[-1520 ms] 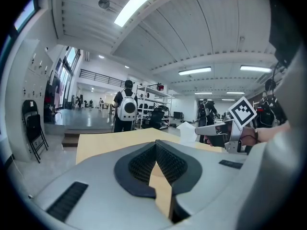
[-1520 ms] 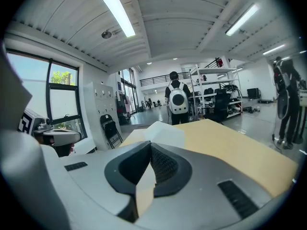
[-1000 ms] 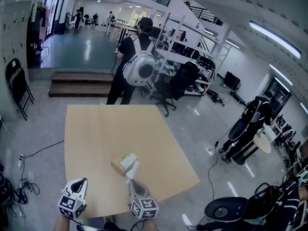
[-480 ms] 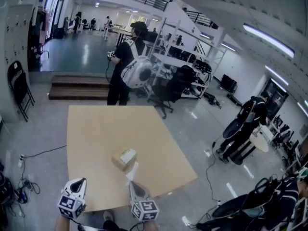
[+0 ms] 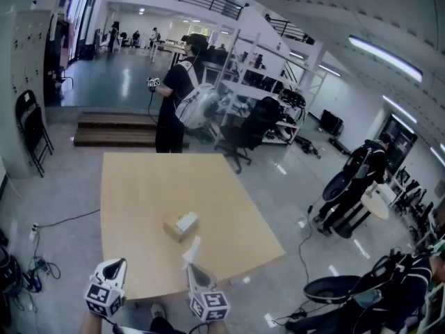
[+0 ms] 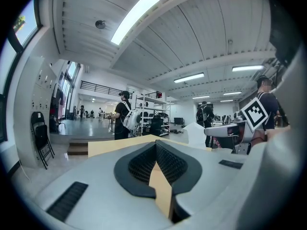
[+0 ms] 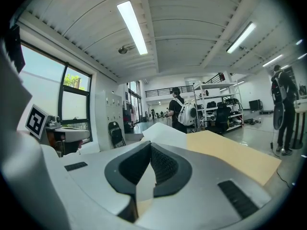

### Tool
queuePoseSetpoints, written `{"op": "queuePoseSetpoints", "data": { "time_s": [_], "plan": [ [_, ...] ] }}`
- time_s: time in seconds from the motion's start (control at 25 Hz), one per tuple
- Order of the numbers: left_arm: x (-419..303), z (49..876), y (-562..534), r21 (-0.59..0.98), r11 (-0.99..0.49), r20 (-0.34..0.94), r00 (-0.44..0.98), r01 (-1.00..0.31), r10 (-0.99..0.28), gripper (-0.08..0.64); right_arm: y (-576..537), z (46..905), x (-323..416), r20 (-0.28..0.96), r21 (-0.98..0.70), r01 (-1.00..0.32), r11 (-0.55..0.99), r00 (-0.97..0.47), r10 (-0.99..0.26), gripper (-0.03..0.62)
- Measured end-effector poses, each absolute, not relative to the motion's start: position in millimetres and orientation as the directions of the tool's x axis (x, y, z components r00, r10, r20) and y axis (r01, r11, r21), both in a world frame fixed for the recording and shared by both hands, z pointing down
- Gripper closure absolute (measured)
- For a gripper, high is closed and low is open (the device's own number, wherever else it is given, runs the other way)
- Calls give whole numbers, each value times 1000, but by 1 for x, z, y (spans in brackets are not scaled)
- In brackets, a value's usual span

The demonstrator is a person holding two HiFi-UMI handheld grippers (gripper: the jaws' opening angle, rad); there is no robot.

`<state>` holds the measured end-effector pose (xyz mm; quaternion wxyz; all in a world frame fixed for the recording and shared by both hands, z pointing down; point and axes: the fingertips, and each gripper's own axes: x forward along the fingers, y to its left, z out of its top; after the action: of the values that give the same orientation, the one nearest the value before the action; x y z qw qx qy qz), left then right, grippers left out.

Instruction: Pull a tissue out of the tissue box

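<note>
The right gripper (image 5: 192, 266), pinching the freed tissue (image 5: 192, 246), is backing farther from the tissue box (image 5: 180, 225) mid-frame. The left gripper (image 5: 118, 264) is riding alongside, pressed together and empty.

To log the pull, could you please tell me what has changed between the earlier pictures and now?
Both tongs drew back from the tissue box; the right tongs carried the tissue clear of the box. Unchanged: right tongs shut on the tissue, left tongs shut and empty, box on the table.

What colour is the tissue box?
The tissue box is tan with a white top; the head view shows it best.
</note>
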<state>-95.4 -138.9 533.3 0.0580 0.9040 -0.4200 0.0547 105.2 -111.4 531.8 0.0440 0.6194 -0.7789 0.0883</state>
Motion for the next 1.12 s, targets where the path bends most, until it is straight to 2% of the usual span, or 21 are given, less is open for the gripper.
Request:
{"op": "queuePoseSetpoints", "data": {
  "time_s": [1.12],
  "plan": [
    [-124, 530, -113, 51, -614, 124, 615, -788, -779, 552, -81, 538, 79, 185, -85, -969, 231, -244, -952, 584]
  ]
}}
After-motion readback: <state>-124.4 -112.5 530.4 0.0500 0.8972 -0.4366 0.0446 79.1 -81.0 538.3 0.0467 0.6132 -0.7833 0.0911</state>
